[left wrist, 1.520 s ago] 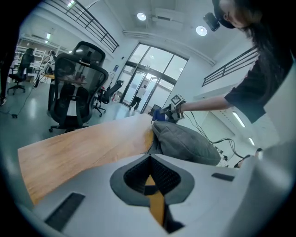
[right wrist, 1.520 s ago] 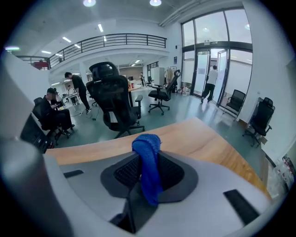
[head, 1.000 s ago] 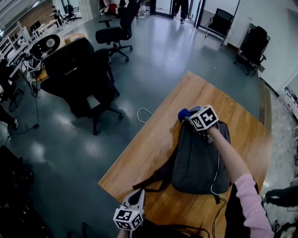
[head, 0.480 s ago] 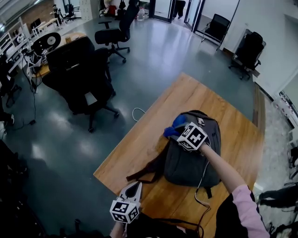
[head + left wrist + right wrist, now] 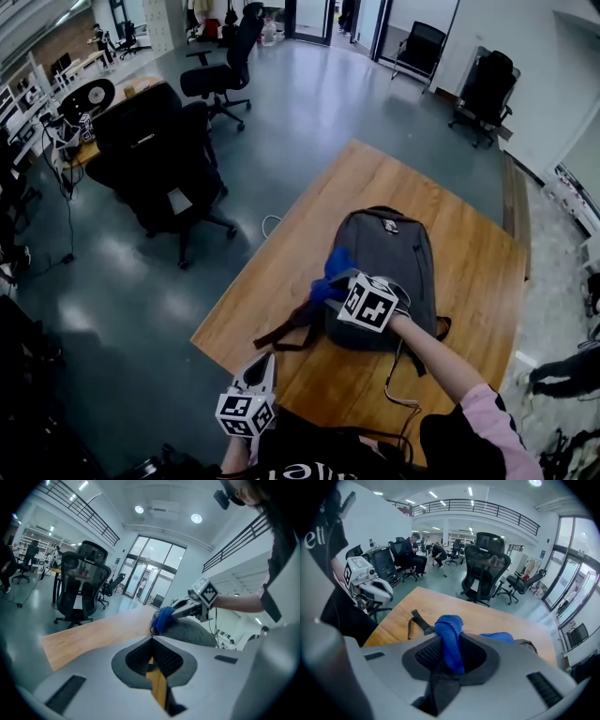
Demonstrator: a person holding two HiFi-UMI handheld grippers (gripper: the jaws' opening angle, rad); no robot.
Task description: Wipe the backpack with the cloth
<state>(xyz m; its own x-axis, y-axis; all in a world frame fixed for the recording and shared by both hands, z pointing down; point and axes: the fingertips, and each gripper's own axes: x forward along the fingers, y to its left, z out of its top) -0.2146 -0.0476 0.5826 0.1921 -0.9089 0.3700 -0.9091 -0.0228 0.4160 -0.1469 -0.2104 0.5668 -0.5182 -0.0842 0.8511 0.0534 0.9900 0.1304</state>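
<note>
The grey backpack [image 5: 389, 272] lies flat on the wooden table [image 5: 309, 234], toward its near right part, with its top end pointing far and its dark straps [image 5: 286, 337] trailing off its near left corner across the wood. The blue cloth [image 5: 332, 271] rests against the backpack's near left side, clamped between the jaws of the right gripper [image 5: 343, 281], a fold of it standing up between the pads in the right gripper view. The left gripper [image 5: 264, 367] hovers over the table's near edge, well apart from the backpack, its jaw tips pressed together with nothing between them. A pink sleeve [image 5: 489, 412] runs back from the right gripper, and a thin cable [image 5: 397, 375] hangs beneath that arm. The table stands on a glossy grey-blue floor [image 5: 281, 122] in a large open office. Black office chairs [image 5: 155, 150] stand to the left, more sit by the far wall, and glass doors [image 5: 147, 576] close the far end. A white cable [image 5: 272, 225] loops on the floor by the table's left edge. The backpack's near end is partly covered by the right gripper's marker cube. A small pale label [image 5: 387, 225] near the backpack's top is too small to read. White letters on the person's black shirt [image 5: 314, 536] are cut off at the frame edge, with only "ett" legible.
</note>
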